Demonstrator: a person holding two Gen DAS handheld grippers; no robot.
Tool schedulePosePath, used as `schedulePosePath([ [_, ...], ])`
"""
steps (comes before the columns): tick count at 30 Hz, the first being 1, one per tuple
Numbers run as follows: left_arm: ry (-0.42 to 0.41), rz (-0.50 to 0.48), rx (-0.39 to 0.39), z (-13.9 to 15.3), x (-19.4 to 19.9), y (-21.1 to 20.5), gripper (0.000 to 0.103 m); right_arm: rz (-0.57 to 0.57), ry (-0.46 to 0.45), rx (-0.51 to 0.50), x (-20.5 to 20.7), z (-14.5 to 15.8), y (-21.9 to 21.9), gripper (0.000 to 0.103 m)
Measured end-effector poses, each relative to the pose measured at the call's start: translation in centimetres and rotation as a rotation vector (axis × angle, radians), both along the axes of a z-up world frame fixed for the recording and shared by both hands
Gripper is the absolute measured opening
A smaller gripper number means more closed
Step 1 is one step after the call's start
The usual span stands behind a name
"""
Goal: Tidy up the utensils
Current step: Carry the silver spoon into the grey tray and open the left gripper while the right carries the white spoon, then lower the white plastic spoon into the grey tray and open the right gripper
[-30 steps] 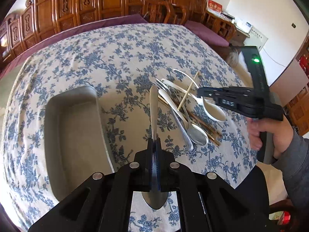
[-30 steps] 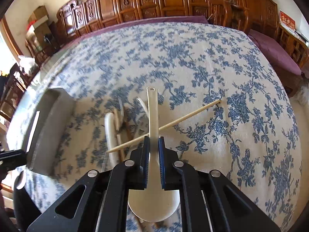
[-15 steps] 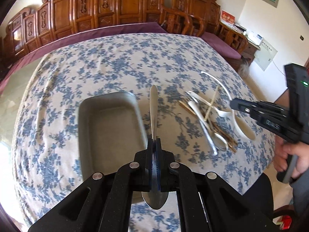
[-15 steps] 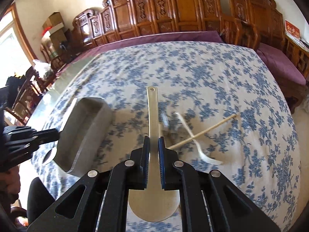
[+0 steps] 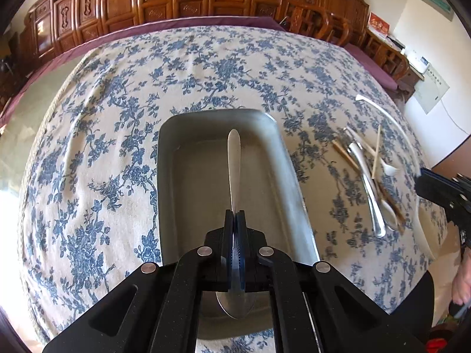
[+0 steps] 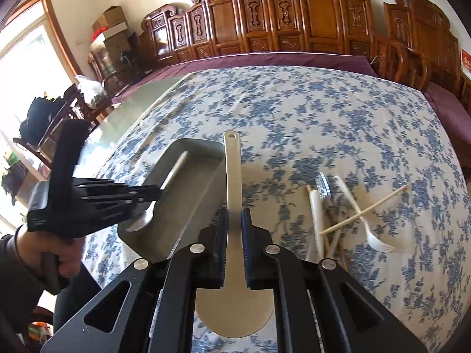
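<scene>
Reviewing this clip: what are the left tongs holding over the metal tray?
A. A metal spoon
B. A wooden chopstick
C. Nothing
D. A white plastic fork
A: the left tongs are shut on a metal spoon, its handle pointing out over the metal tray and its bowl showing behind the pads; the fork and chopsticks lie on the cloth.

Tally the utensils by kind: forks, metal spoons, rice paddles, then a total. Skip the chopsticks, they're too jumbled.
Forks: 2, a metal fork and a white plastic fork
Metal spoons: 2, the held spoon and a loose spoon in the pile
Rice paddles: 1, the rice paddle
Total: 5
</scene>
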State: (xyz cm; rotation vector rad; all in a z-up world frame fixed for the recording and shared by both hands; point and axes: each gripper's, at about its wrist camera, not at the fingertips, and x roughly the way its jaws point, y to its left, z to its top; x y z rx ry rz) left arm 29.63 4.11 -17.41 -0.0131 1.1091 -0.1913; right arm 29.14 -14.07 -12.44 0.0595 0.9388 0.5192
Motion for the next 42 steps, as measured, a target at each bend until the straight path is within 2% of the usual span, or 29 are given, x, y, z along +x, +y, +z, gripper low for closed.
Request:
schedulePosePath([
  [9, 0.032, 0.014, 0.005, -1.4, 1.1, 0.3, 0.002, 0.019, 0.010, -0.006, -0.1, -0.2, 2.0, 0.011],
  [13, 0.015, 0.017, -0.004, -0.6, 0.5, 0.9, 0.002, 0.033, 0.010, -0.008, -0.1, -0.4, 3.2, 0.011],
  [23, -0.086, 0.044, -0.026, 4.4, -3.8, 4.3, 0.002, 0.057, 0.024, 0.010, 1.0, -1.1, 8.3, 0.011],
  [28, -0.129, 0.069, -0.035, 6.4, -5.7, 5.9, 0.002, 0.045, 0.067, 0.018, 2.5, -2.9, 11.1, 0.011],
  [36, -0.141, 0.087, -0.031, 7.1, -7.5, 7.2, 0.002, 0.021, 0.130, -0.007, 4.1, -6.3, 13.5, 0.011],
  [42, -0.136, 0.091, -0.023, 6.9, -7.8, 7.2, 0.002, 0.032, 0.115, -0.008, 4.0, -6.2, 13.2, 0.012],
])
